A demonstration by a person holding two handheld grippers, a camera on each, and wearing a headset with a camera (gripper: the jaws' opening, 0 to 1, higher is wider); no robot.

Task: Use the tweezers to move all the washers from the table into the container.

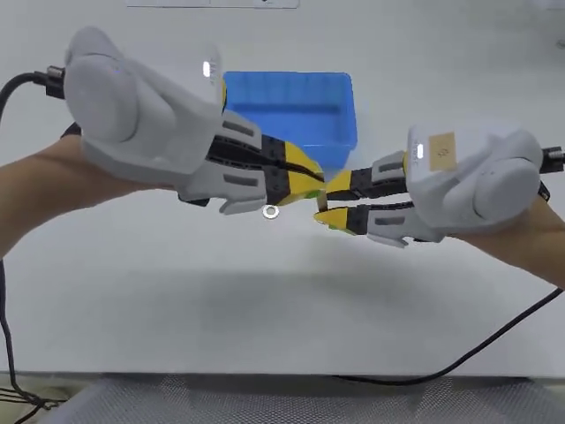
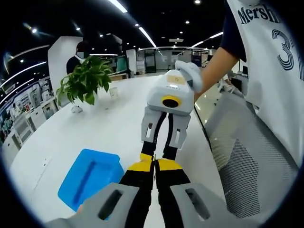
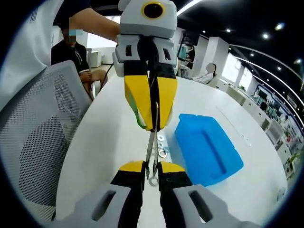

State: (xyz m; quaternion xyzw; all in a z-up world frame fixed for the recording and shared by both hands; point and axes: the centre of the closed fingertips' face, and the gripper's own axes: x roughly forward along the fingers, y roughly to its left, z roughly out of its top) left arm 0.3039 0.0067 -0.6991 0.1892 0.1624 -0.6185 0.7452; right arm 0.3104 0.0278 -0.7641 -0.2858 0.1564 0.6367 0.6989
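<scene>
Left gripper (image 2: pixel 155 165): white plastic housing, black jaws with yellow pads, pressed together on the tweezers (image 3: pixel 152 147). The tweezers are one thin, shiny metal pair, two narrow arms tapering to points. In the right gripper view they run from the left gripper's pads down to the right gripper (image 3: pixel 152 167), and their tips sit between its jaws. Those jaws are nearly together. It is not possible to tell whether the pads touch the metal.

Washers are small flat metal rings, three counted in the right gripper view. One (image 3: pixel 153 181) is at the tweezer tips, gripped or just lying beneath, unclear. Two (image 3: pixel 163 153) lie on the table just beside the container. The head view shows one ring below the jaw tips.

There is one container (image 1: pixel 287 110), blue plastic, rectangular with rounded corners, nothing visible inside. The table (image 1: pixel 265 291) is smooth, white and matte.
</scene>
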